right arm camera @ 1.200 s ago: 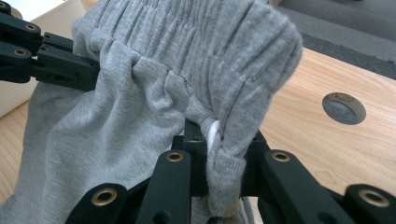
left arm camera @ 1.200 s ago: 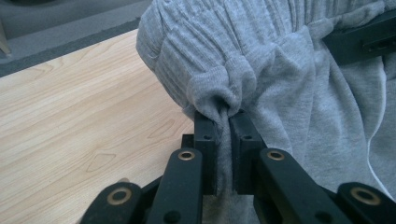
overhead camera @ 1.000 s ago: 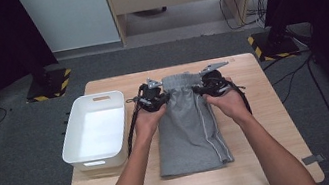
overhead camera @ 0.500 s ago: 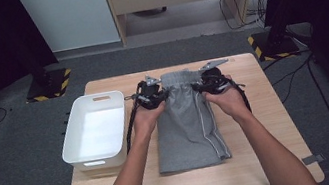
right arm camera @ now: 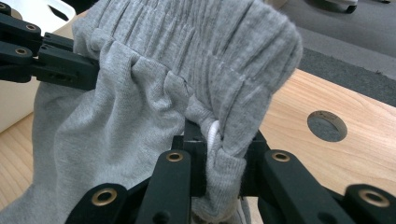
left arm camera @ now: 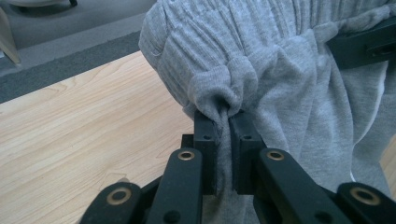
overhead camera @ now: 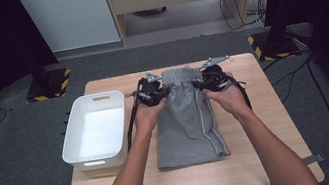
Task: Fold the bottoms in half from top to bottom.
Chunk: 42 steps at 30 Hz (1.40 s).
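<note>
- Both tongs, left (left arm camera: 223,140) and right (right arm camera: 219,161), clamped on the waistband of the grey shorts (overhead camera: 187,119).
- Waistband raised off the tabletop (overhead camera: 266,106) since a second ago, hem dragged forward; probably mid-fold.

Shorts (overhead camera: 187,119) lie mid-desk (overhead camera: 274,155), waistband at the far edge. Bin (overhead camera: 93,129) sits left of them on the desk's left side. Left gripper (overhead camera: 158,93) and right gripper (overhead camera: 204,85) flank the waistband.
</note>
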Available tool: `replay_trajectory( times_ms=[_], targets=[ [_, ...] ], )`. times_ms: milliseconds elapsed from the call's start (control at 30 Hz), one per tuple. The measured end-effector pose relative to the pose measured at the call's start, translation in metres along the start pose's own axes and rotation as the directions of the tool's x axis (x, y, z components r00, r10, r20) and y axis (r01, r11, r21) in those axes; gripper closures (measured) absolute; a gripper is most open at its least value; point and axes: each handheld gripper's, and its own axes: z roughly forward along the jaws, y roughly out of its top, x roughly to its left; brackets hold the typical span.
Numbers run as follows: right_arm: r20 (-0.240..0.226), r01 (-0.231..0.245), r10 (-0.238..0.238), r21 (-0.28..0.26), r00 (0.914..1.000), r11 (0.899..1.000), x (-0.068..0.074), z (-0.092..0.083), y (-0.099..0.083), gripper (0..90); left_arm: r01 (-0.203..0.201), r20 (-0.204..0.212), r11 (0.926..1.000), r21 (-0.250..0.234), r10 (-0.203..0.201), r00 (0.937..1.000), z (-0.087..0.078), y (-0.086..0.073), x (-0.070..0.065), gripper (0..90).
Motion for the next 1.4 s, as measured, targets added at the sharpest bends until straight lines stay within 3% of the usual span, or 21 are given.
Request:
replay_trajectory(
  times_ms=[500,867,1100,1400],
  targets=[
    [0.004,-0.002,0.002,-0.011,1.0,1.0,-0.003,0.01,0.001,78.7,-0.01,-0.009,0.9999,0.002,0.01,0.9999,0.006,-0.001,0.004,83.3],
    [0.009,0.035,-0.035,-0.039,0.9994,0.999,0.009,0.004,-0.01,78.7,0.009,-0.009,0.9998,-0.018,-0.01,0.9999,-0.002,-0.013,0.002,83.2],
    [0.002,0.049,-0.049,-0.057,0.9988,0.997,0.017,-0.006,-0.022,78.7,-0.007,0.005,0.9992,-0.038,0.007,1.0,-0.011,-0.022,-0.006,83.2],
    [0.004,0.079,-0.079,-0.048,0.9969,0.996,0.023,-0.012,-0.037,78.7,-0.02,0.015,0.999,-0.039,0.02,0.9997,-0.011,-0.032,-0.013,83.2]
  ],
)
